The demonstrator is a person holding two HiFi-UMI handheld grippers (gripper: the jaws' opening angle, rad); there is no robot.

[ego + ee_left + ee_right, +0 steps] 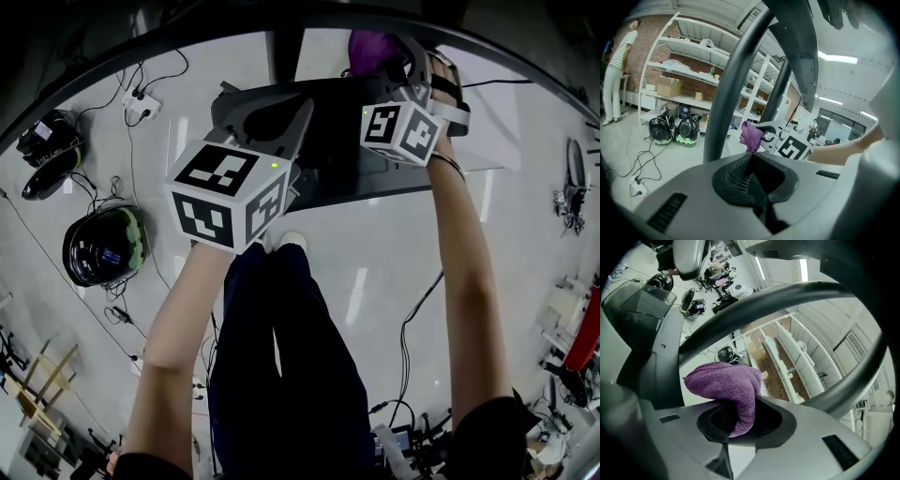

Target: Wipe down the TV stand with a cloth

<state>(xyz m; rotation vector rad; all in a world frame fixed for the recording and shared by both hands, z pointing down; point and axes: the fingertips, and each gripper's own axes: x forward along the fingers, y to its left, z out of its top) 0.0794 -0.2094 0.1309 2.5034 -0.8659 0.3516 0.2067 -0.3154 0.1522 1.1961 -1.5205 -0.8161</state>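
While the purple cloth [726,385] is bunched and pinched between the right gripper's [736,420] jaws, it sits at the far edge of the dark TV stand [375,173]. The left gripper [752,183], jaws together on nothing, hangs over the stand's left part, with pale floor [375,281] all round.

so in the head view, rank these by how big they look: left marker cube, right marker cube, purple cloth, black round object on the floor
1. left marker cube, though it is nearest the camera
2. black round object and right marker cube: about alike, not ranked
3. purple cloth, partly hidden behind the right jaws
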